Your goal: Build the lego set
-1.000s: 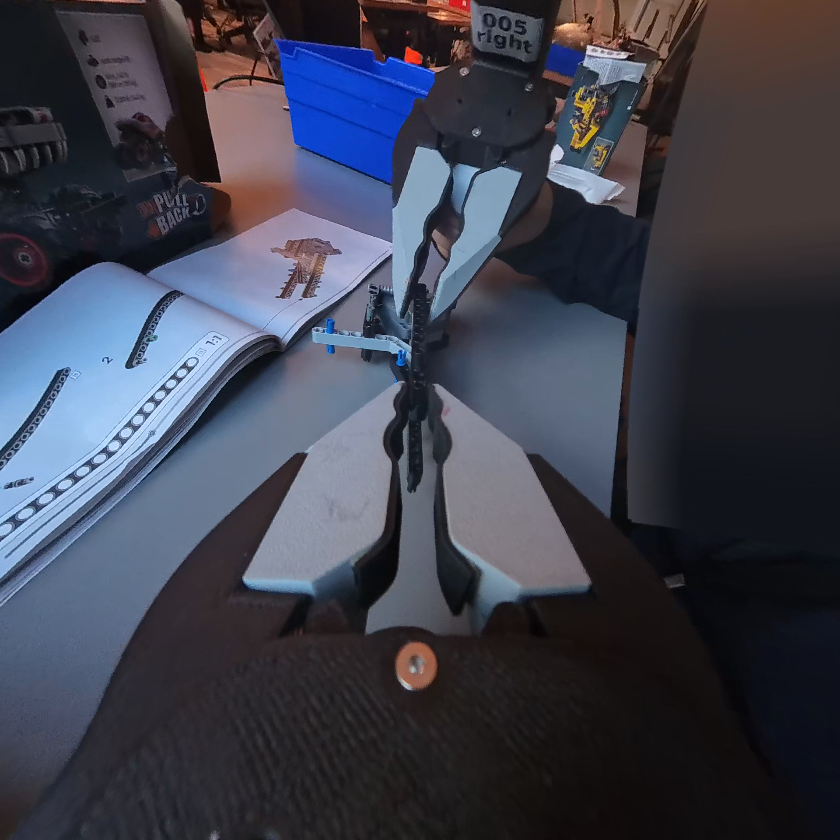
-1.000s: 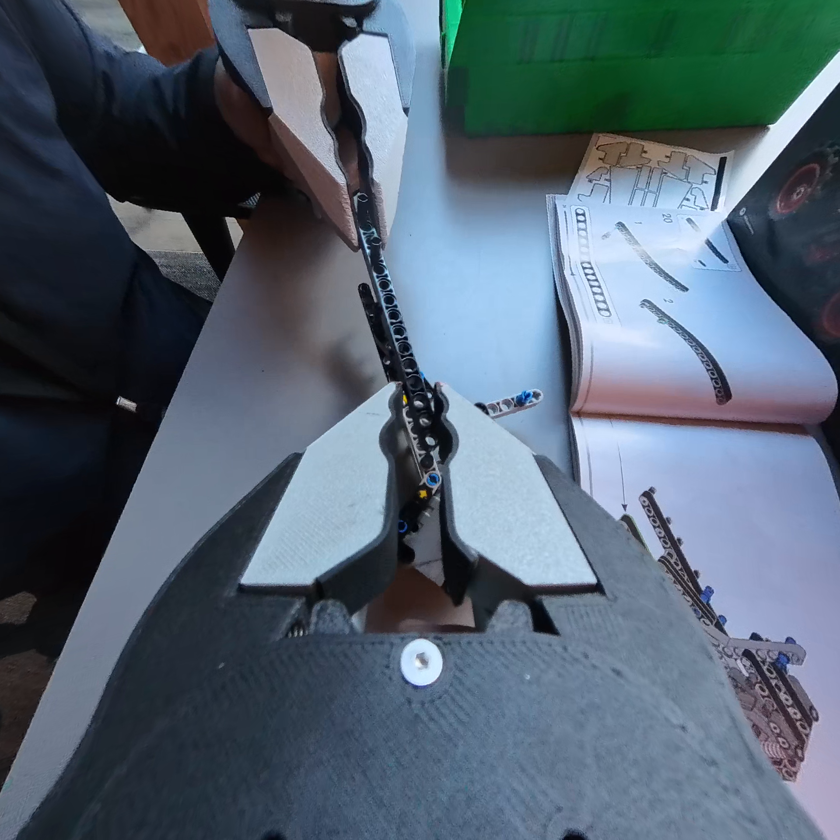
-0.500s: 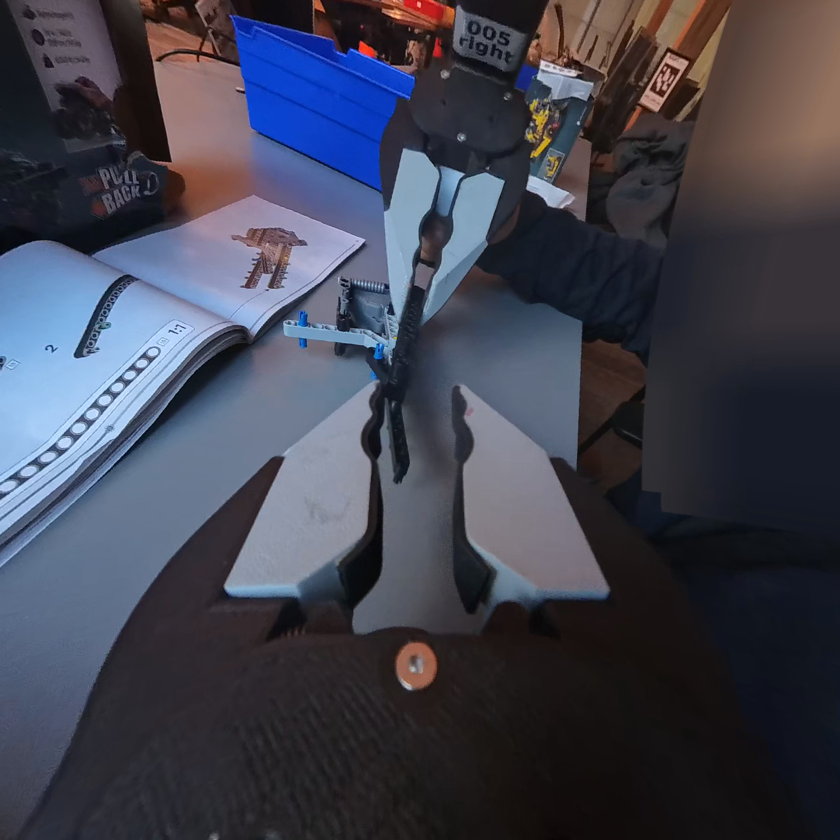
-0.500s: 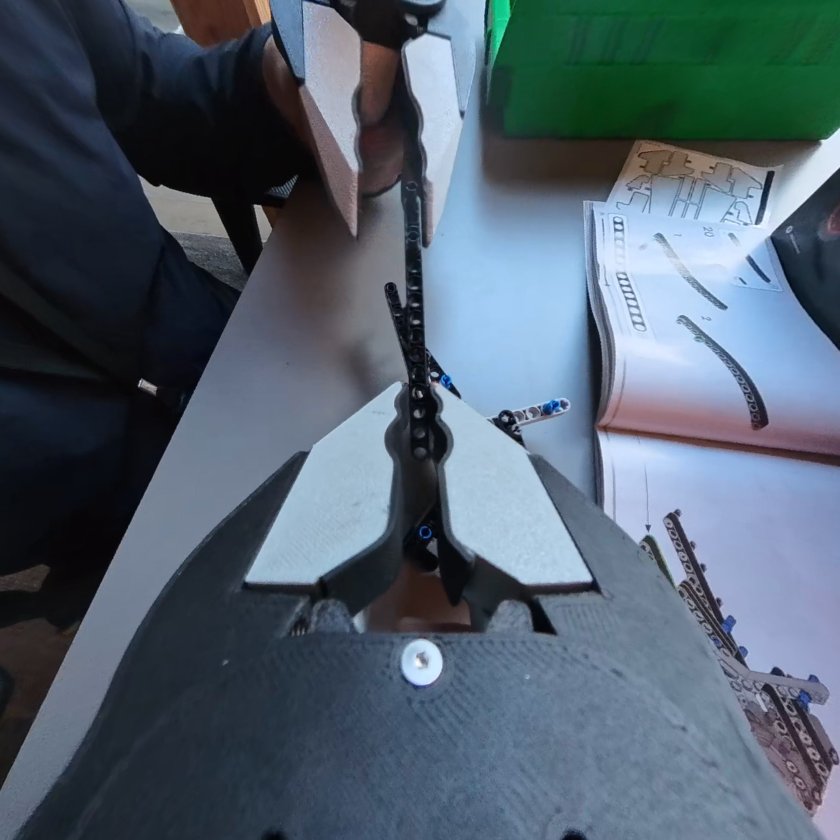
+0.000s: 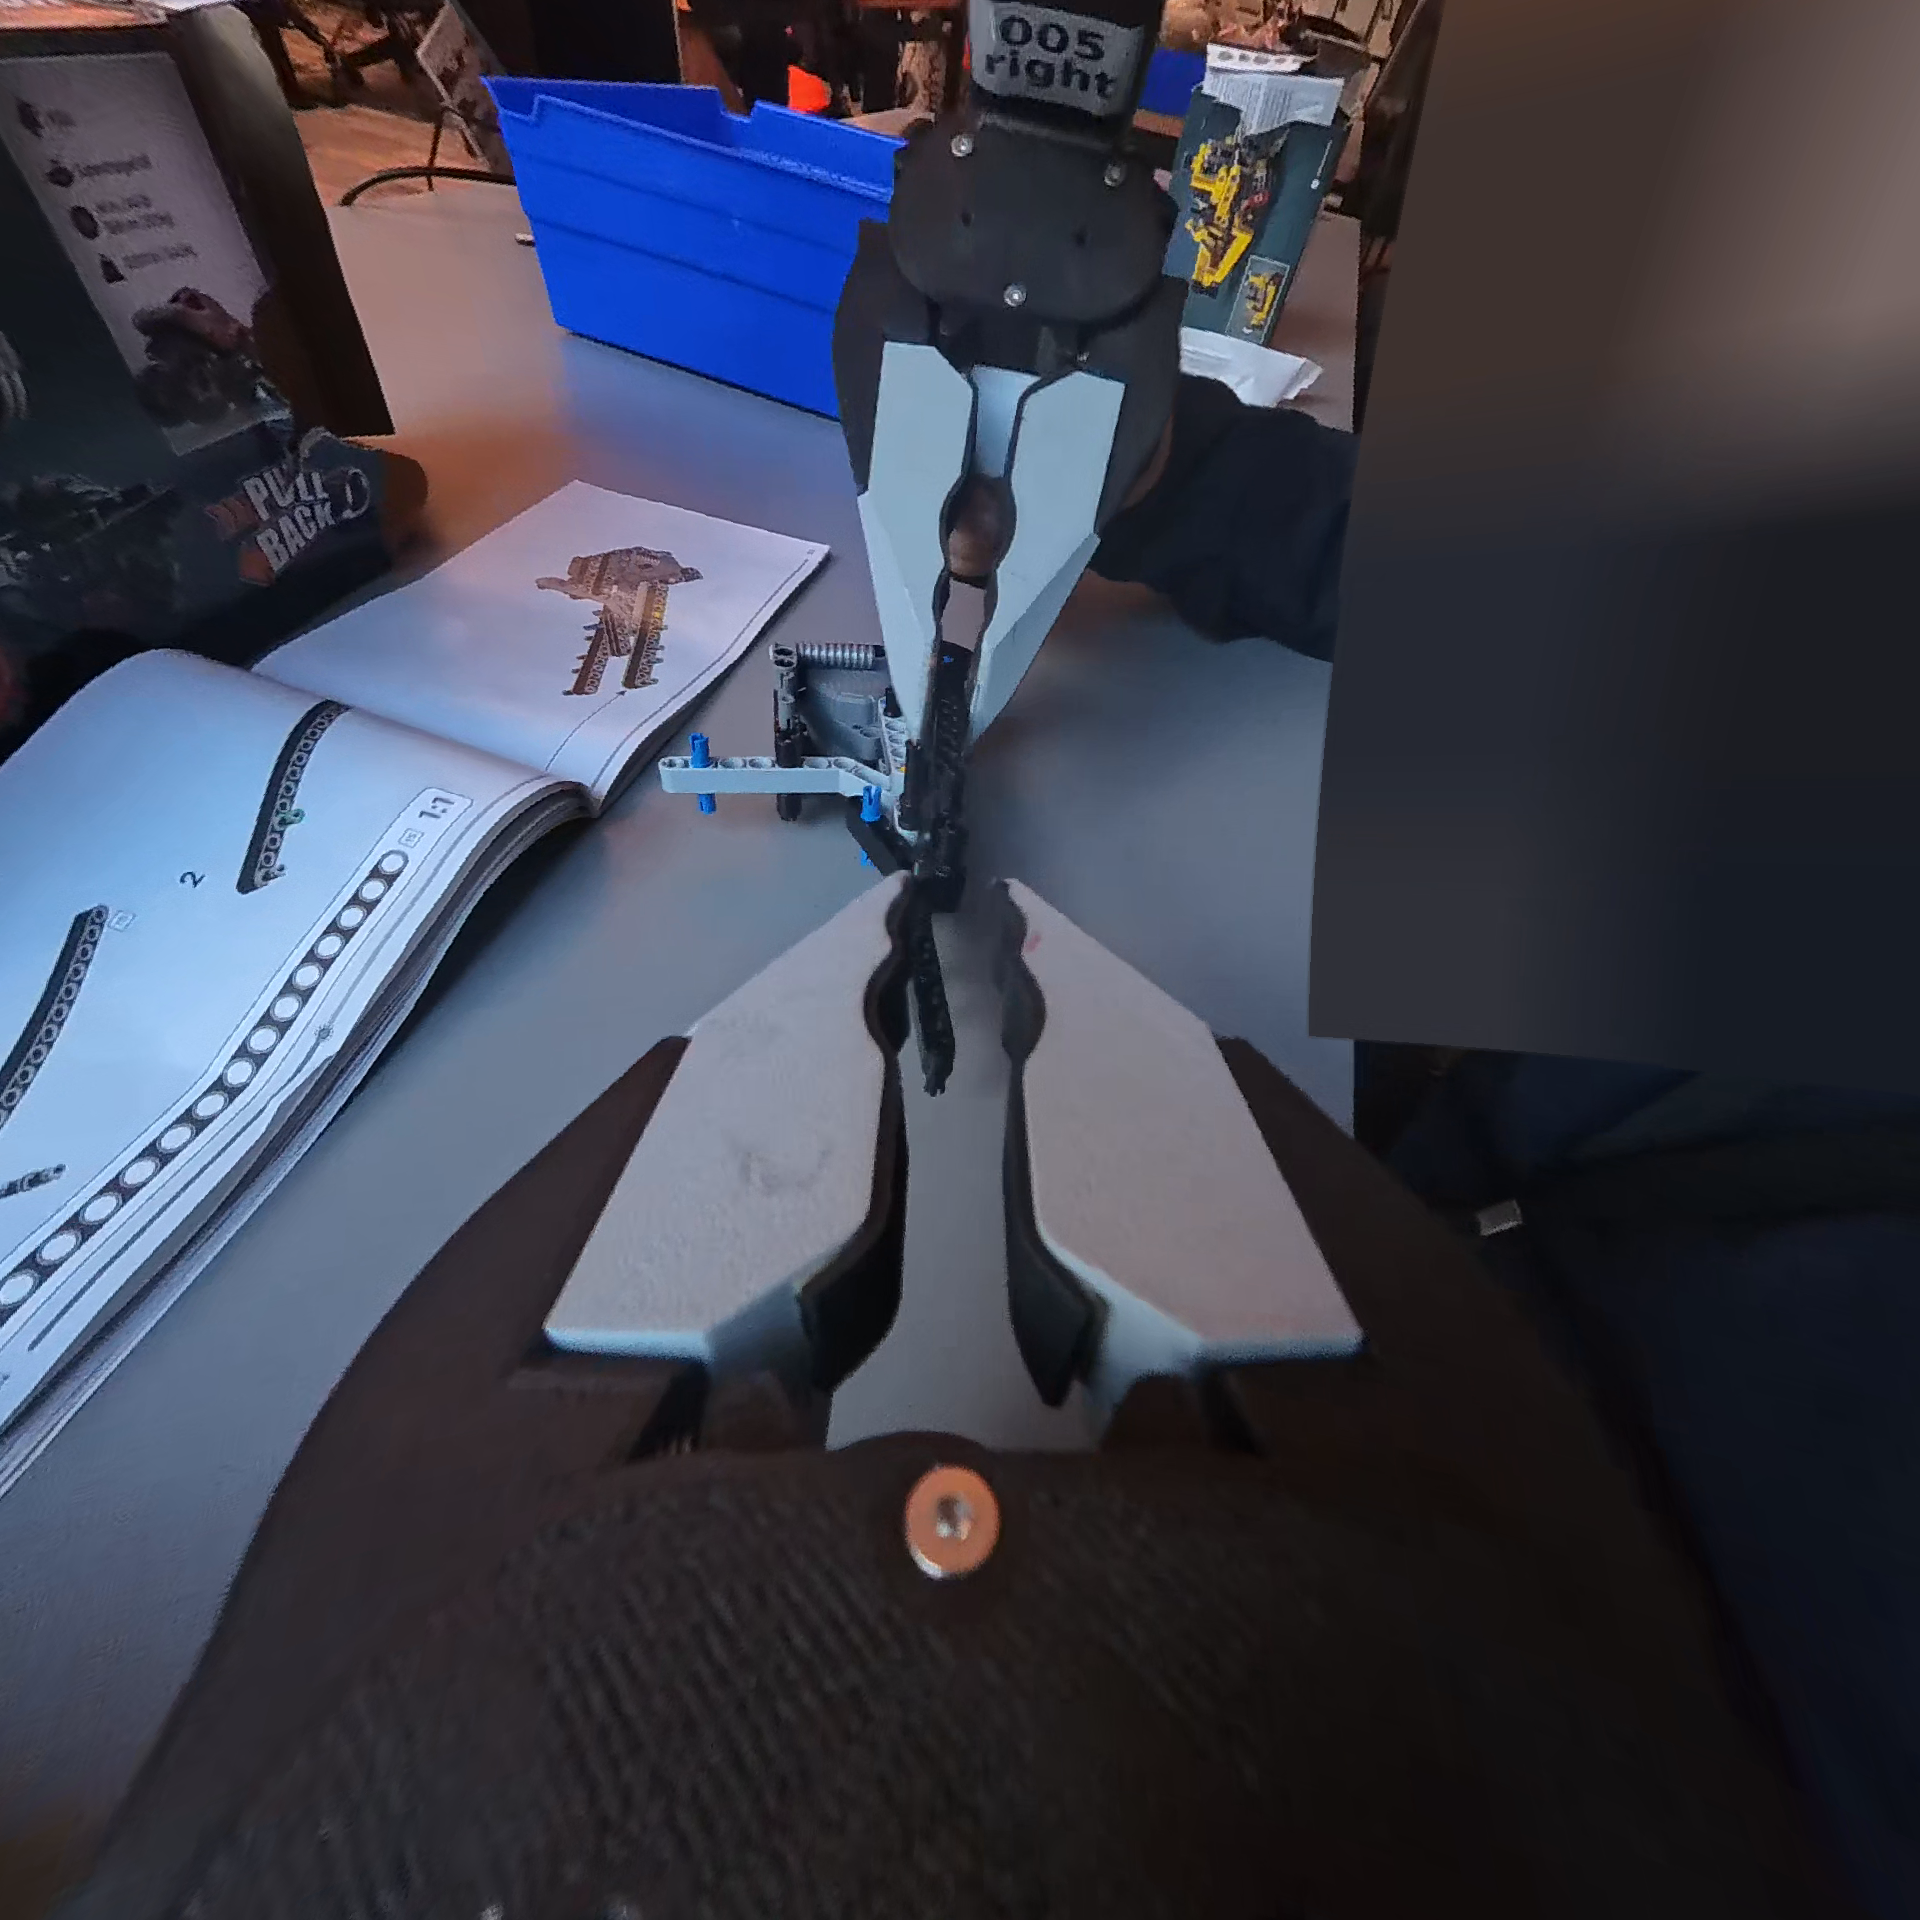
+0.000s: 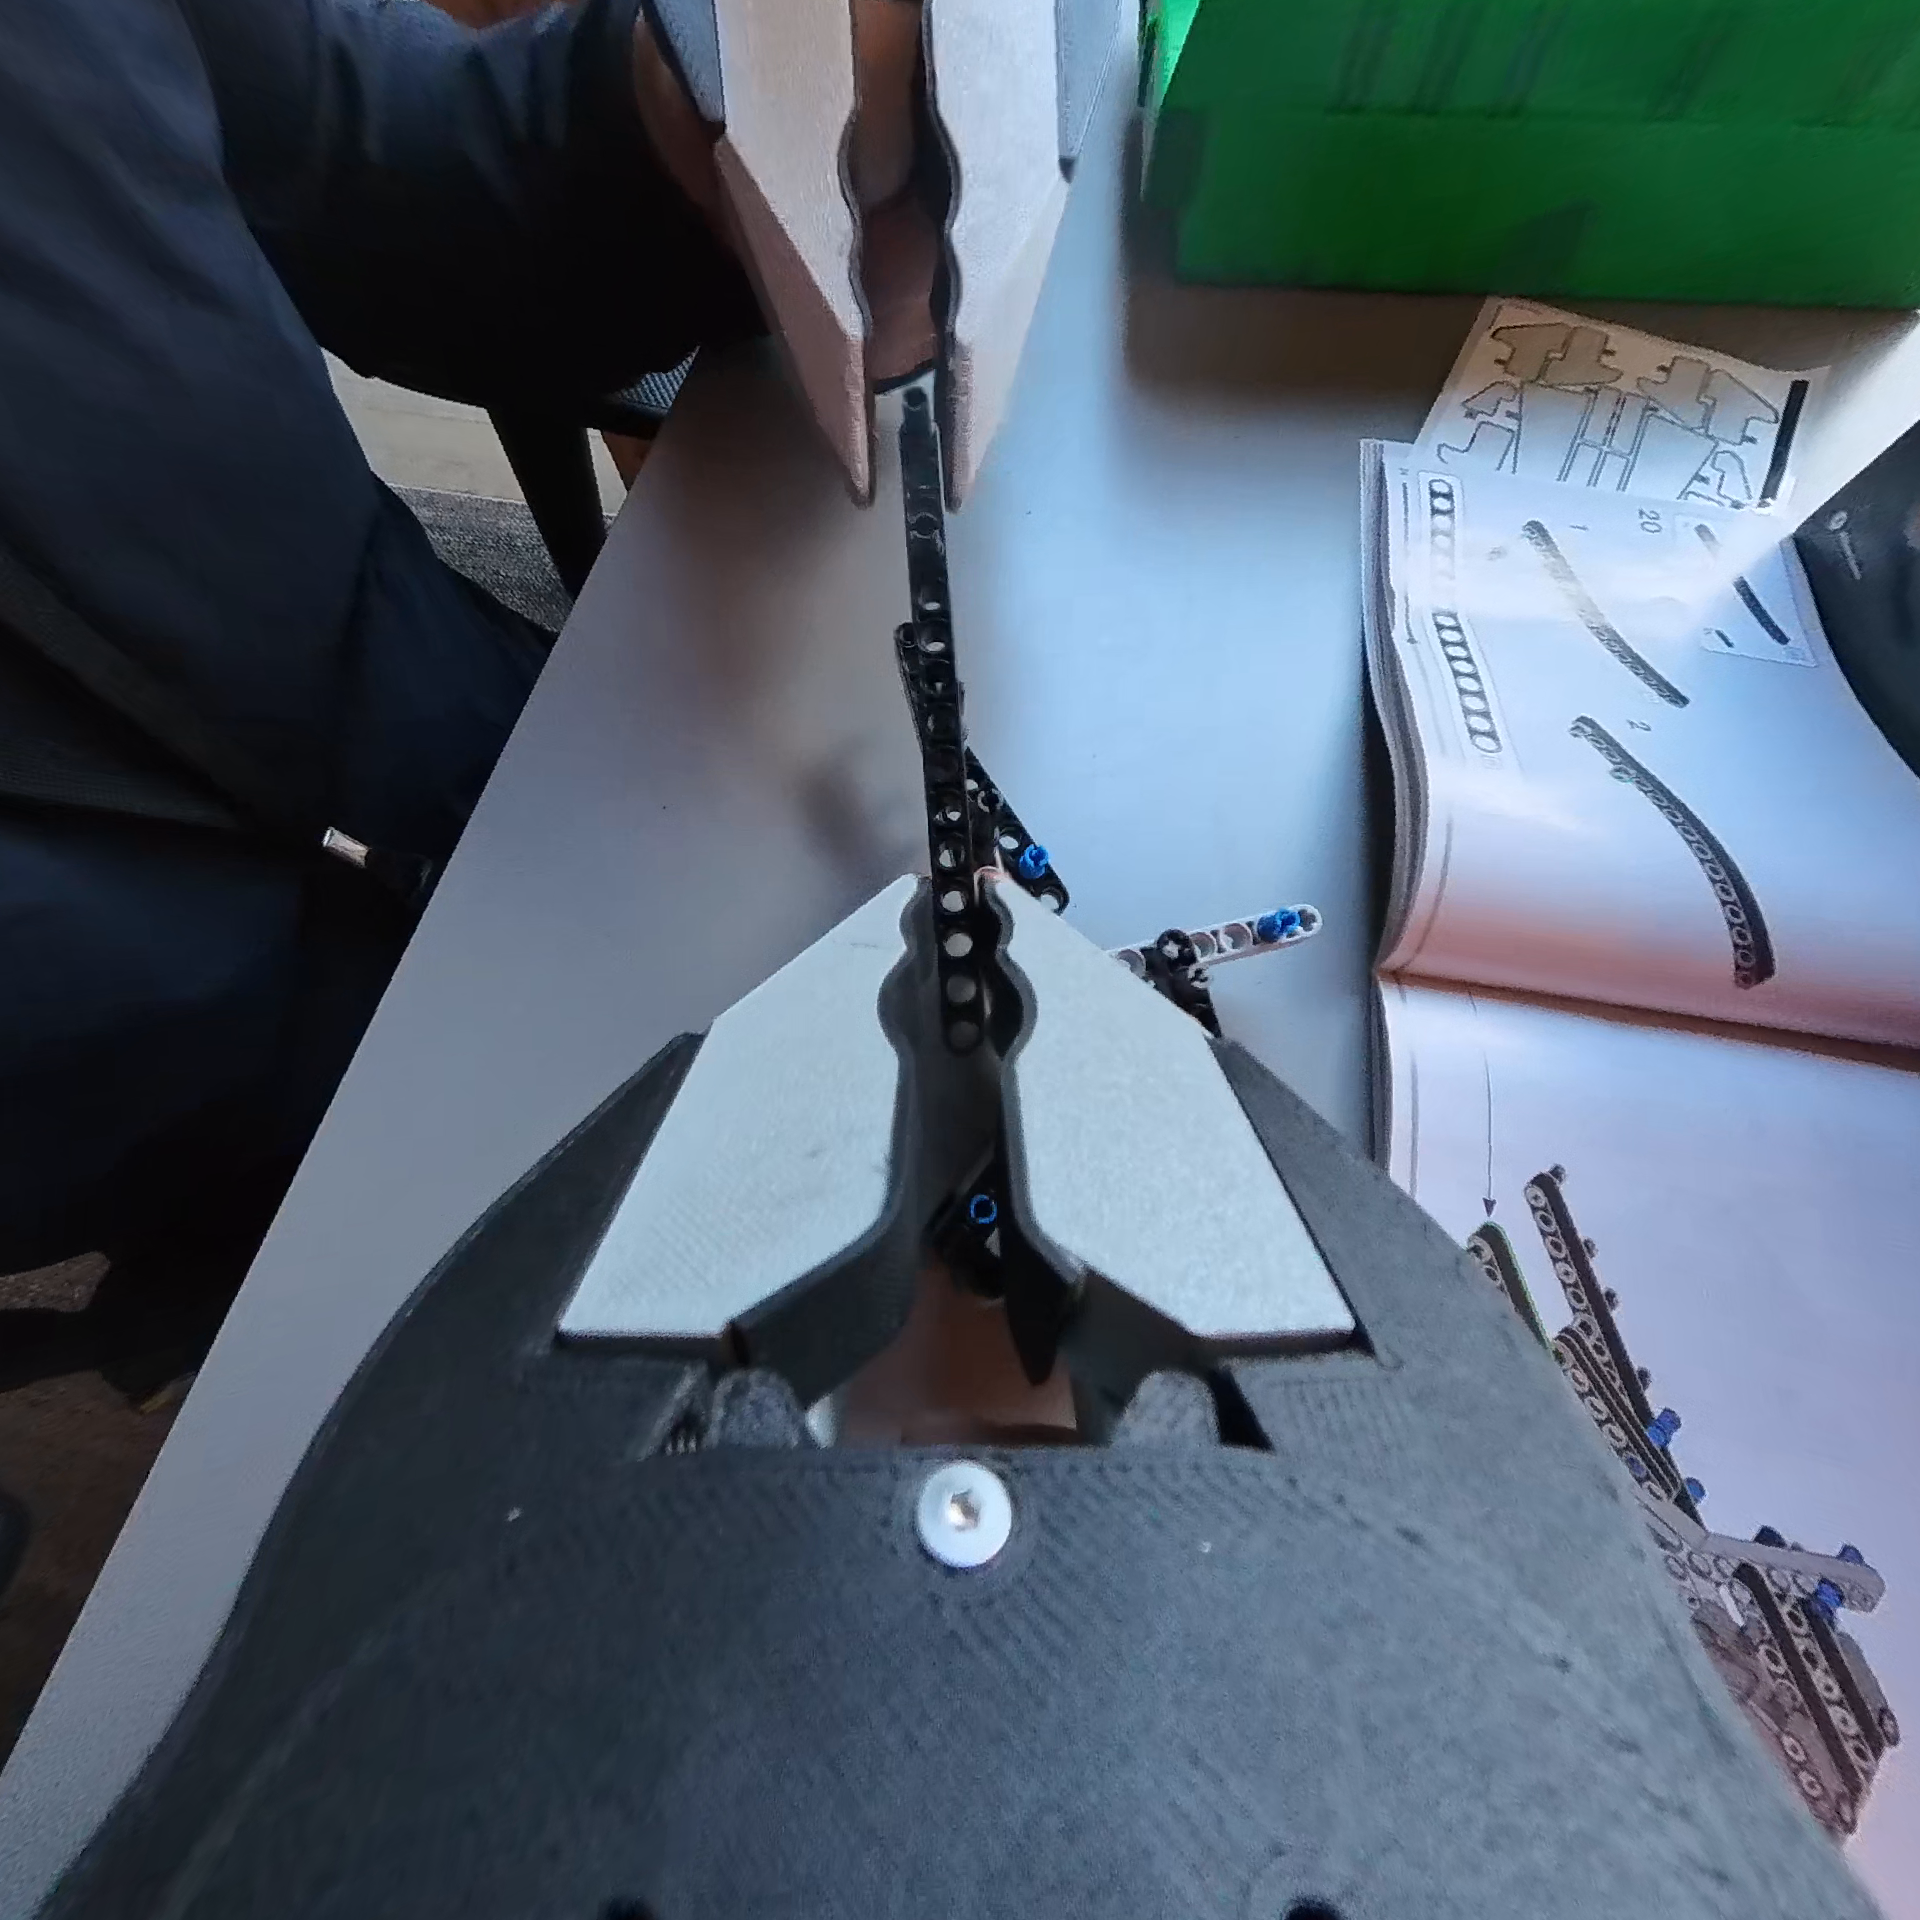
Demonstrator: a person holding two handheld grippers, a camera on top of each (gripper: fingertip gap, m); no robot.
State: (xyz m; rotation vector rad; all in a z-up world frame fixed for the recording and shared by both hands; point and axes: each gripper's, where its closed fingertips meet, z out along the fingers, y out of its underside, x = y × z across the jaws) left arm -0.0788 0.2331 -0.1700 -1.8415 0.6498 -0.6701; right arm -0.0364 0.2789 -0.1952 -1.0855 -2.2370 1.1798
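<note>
Black lego beam (image 6: 951, 831) clamped by right gripper (image 6: 961, 904), left gripper (image 5: 951, 904) parted.

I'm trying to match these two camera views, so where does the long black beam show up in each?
Left wrist view: long black beam at centre, running up from between the near tongs.
Right wrist view: long black beam at centre, running up to the far tongs.
Shared landmark: open instruction booklet.

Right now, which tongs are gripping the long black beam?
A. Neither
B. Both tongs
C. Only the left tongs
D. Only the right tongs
D: the right tongs pinch the long black beam, while the left tongs stand open around its end.
</note>
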